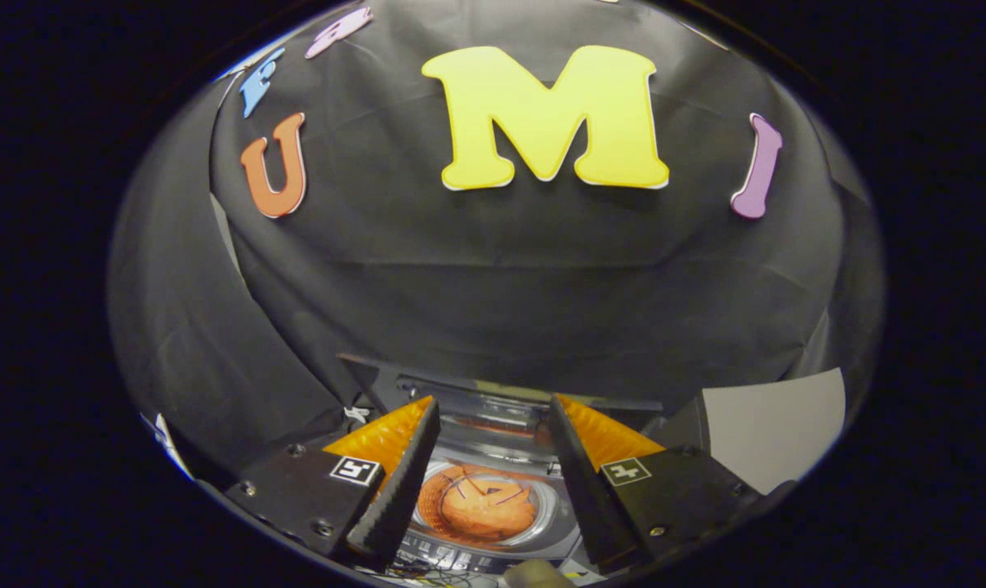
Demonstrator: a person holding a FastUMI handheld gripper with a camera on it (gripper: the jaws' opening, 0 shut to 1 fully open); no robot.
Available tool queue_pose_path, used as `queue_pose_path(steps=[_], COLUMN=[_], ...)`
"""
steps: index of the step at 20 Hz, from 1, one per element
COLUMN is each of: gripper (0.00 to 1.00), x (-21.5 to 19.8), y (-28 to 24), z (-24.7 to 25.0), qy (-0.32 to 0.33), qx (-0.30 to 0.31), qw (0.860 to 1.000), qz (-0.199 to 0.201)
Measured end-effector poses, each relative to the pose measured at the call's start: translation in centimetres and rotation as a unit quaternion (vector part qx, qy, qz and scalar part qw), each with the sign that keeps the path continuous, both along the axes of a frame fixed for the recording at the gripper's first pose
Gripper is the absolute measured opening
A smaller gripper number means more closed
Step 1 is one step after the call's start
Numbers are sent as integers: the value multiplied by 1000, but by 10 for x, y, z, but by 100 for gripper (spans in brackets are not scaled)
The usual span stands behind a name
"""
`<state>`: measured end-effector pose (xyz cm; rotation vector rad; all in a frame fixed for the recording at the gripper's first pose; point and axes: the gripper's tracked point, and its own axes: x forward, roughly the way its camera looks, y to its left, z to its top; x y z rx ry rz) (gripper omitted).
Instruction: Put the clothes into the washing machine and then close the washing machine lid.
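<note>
No legible brand or label; the small markings on the control strip at the near edge of the dark top-loading washing machine (493,457) are too blurred to read. Black cloth lines the booth behind, and a flat grey panel (774,425) stands just beyond the machine to the right. The machine's clear lid (480,400) stands raised at the rear. A crumpled orange garment (478,506) lies inside the round metal drum (542,510). The gripper (493,408) hovers above the opening, fingers spread wide, holding nothing, the garment seen between them
</note>
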<state>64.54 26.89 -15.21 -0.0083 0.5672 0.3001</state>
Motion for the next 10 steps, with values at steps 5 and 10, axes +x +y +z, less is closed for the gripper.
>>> queue_pose_path(steps=[5,10], gripper=[84,84], x=[30,59], y=[8,20], z=[15,6], qy=[-18,-3], qx=[13,14], qw=[999,998], qz=[-35,-55])
